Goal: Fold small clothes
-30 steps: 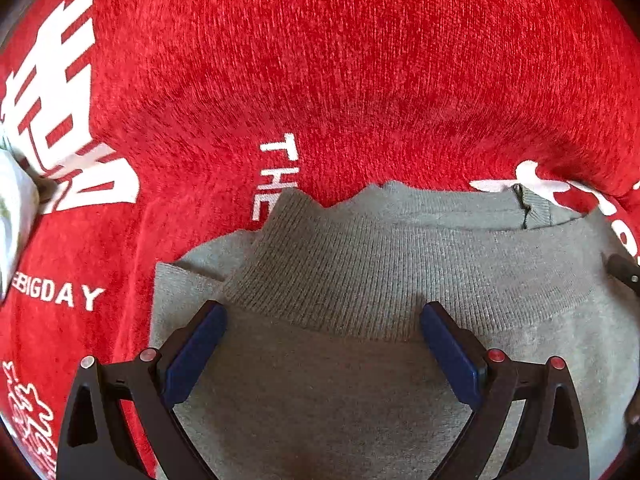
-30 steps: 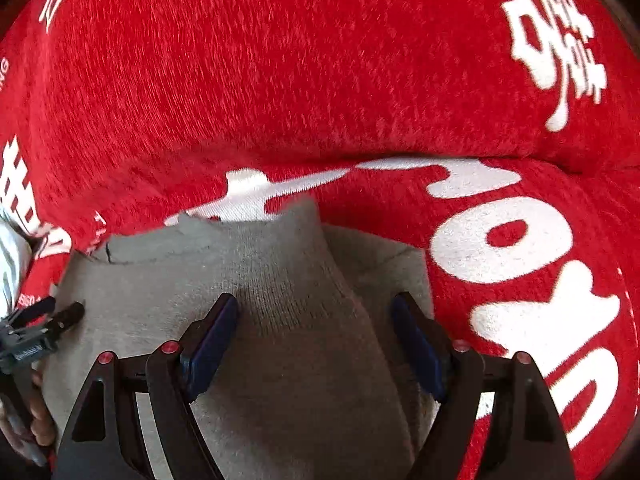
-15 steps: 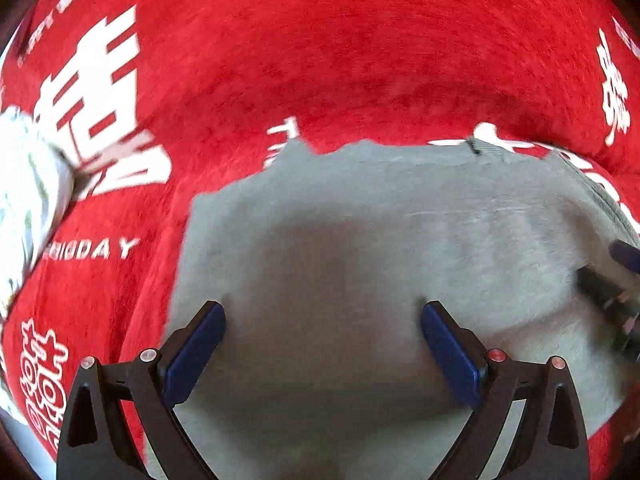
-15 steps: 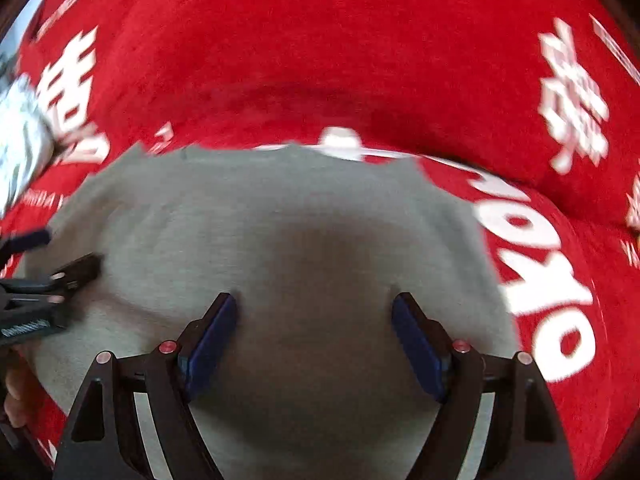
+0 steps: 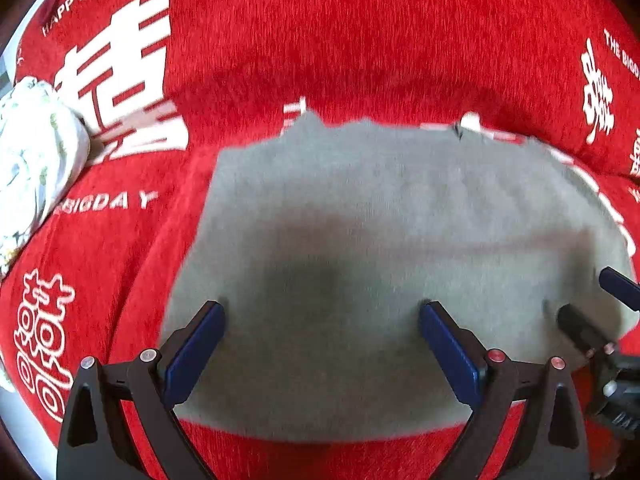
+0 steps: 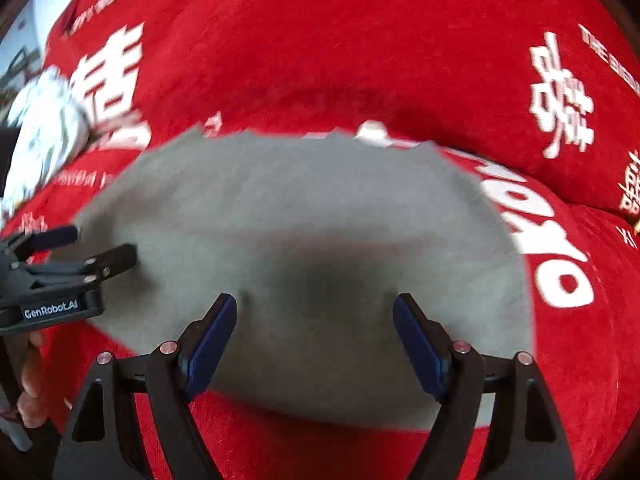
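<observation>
A folded grey knit garment [image 5: 380, 220] lies flat on the red cloth, filling the middle of both wrist views [image 6: 304, 216]. My left gripper [image 5: 322, 320] hovers open above its near half, blue pads wide apart with nothing between them. My right gripper [image 6: 316, 314] is open the same way over the garment's near edge. Each gripper shows in the other's view: the right one at the garment's right edge [image 5: 600, 312], the left one at its left edge [image 6: 92, 252], also open. A hand [image 6: 32, 396] holds the left gripper's handle.
A red plush cover [image 5: 360, 40] with white lettering spreads under everything and rises as a cushion at the back [image 6: 360, 40]. A crumpled white patterned cloth [image 5: 36, 148] lies at the far left [image 6: 44, 136]. A pale floor strip shows at the upper left.
Both grippers have drawn back from the garment's ribbed far edge toward its near edge, staying open. More of the grey garment and the white cloth has come into view.
</observation>
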The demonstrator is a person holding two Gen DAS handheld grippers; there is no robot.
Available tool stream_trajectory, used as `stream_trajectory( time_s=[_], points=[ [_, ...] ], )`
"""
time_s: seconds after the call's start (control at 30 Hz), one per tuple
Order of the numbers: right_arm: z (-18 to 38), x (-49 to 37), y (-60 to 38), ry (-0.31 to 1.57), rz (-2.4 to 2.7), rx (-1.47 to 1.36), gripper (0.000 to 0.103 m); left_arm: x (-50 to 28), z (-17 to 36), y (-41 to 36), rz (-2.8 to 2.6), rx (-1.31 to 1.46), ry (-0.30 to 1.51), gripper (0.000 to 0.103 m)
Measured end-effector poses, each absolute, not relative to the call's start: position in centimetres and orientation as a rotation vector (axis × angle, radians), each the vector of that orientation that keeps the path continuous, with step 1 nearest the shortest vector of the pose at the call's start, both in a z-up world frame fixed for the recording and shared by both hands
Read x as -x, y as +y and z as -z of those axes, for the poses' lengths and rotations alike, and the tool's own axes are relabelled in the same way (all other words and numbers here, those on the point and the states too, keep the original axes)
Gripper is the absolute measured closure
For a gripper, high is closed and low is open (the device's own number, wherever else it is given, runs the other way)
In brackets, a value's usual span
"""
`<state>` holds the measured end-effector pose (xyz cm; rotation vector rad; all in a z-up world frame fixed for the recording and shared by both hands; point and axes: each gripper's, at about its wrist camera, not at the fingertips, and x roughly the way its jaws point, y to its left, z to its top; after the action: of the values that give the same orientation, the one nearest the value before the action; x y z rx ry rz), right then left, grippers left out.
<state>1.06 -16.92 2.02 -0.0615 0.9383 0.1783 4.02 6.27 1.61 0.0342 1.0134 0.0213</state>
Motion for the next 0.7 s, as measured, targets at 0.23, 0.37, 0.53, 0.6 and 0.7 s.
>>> stream_trajectory(
  time_s=[0.23,0.37,0.53,0.6,0.7],
  points=[
    [-0.7,-0.7,-20.0,0.943,-0.109,0.01,0.019,-2.6,-1.0,8.1,-0.017,-0.014,1.006,0.004],
    [-0.6,-0.3,-23.4,0.944,-0.06,-0.042,0.019,-2.4,-1.0,8.2,-0.013,-0.013,0.999,0.004],
    [-0.8,1.0,-25.7,0.919,-0.079,-0.058,0.019,-1.7,-1.0,8.4,0.003,-0.014,0.985,0.004],
    [-0.6,1.4,-25.8,0.911,-0.077,-0.035,0.019,-1.3,-0.9,8.7,0.02,-0.013,0.977,0.004],
    [-0.5,1.8,-25.4,0.894,-0.077,-0.001,0.019,-0.6,-0.8,9.3,0.051,-0.001,0.966,0.004]
  ],
)
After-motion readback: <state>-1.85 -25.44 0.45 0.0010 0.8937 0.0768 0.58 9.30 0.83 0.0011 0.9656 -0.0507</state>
